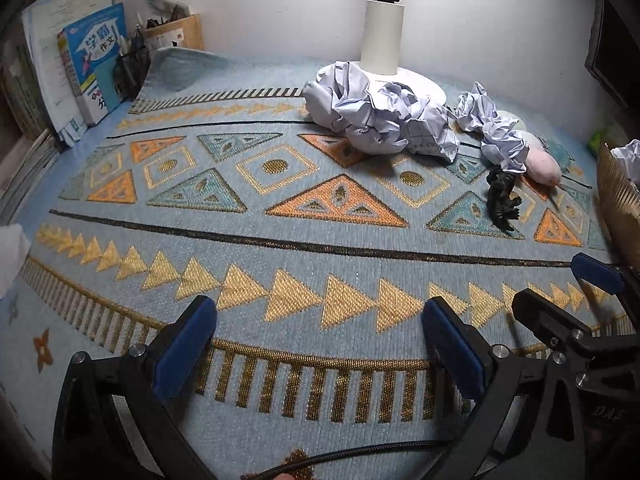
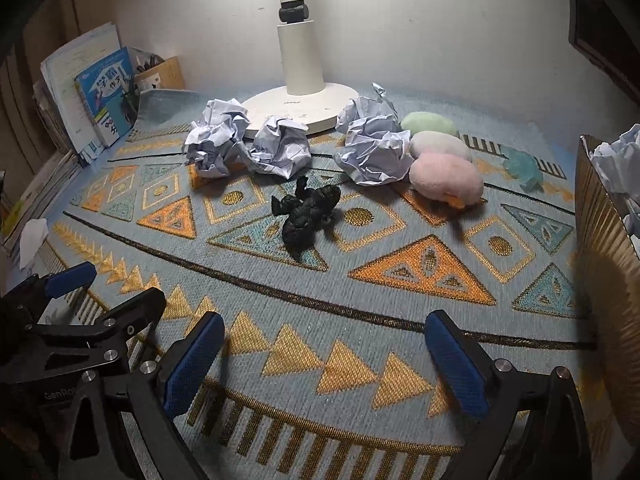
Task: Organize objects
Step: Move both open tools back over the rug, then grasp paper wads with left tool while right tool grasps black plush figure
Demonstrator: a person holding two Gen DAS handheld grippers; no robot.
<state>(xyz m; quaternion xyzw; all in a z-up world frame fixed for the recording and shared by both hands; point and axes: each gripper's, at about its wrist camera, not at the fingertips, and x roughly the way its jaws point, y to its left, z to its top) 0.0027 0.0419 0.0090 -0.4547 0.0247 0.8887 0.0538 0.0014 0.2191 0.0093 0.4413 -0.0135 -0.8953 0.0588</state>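
Three crumpled paper balls [image 2: 218,136] [image 2: 282,146] [image 2: 374,148] lie around the lamp base [image 2: 292,110]. In front of them a black dinosaur toy [image 2: 306,212] lies on the patterned mat [image 2: 280,292]. To the right sit a pink plush [image 2: 446,176], a white plush [image 2: 440,142] and a green plush [image 2: 430,122], with a teal toy [image 2: 522,168] beyond. My right gripper [image 2: 326,364] is open and empty, low over the mat's front. My left gripper [image 1: 320,356] is open and empty beside it. The left wrist view shows the paper [image 1: 376,116] and the dinosaur [image 1: 502,196] too.
A cardboard box [image 2: 604,208] holding crumpled paper stands at the right edge. Books [image 1: 94,60] and a pen holder [image 1: 132,64] lean against the wall at the back left. A white tissue [image 2: 32,236] lies at the left. The white lamp post [image 2: 298,40] rises at the back.
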